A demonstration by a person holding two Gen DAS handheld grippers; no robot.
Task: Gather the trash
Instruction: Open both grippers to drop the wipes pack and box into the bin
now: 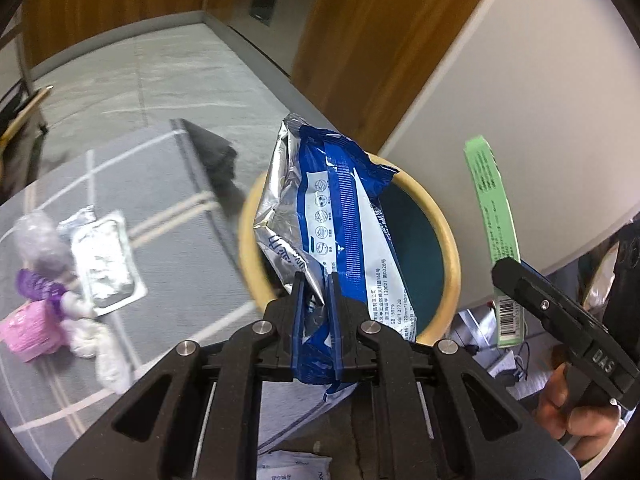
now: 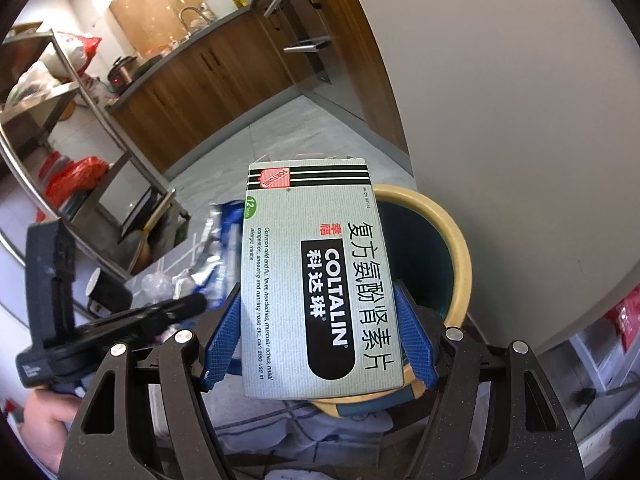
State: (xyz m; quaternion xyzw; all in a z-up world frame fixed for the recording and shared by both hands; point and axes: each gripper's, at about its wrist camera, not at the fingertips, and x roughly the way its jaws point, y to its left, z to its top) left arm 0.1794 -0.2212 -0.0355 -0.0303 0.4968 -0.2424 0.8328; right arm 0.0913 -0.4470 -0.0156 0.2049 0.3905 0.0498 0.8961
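Observation:
A crumpled blue and silver wrapper (image 1: 344,208) stands up between the blue pads of my left gripper (image 1: 316,284), which is shut on its lower end. It hangs over the left rim of a round bin (image 1: 448,240) with a yellow rim and dark teal inside. My right gripper (image 2: 320,332) is shut on a grey-green medicine box (image 2: 316,280), with a pad pressing on each long side. That box hovers over the near left part of the bin (image 2: 460,264). In the left wrist view the box (image 1: 490,216) shows edge-on as a green strip. The wrapper (image 2: 224,248) appears blurred at left.
Left of the bin, on a grey striped cloth (image 1: 180,240), lie a foil packet (image 1: 104,256), pink and purple wrappers (image 1: 32,328), white tissue (image 1: 100,344) and clear plastic (image 1: 36,236). A black paper cup (image 2: 106,292) lies there too. A white wall (image 1: 500,100) backs the bin.

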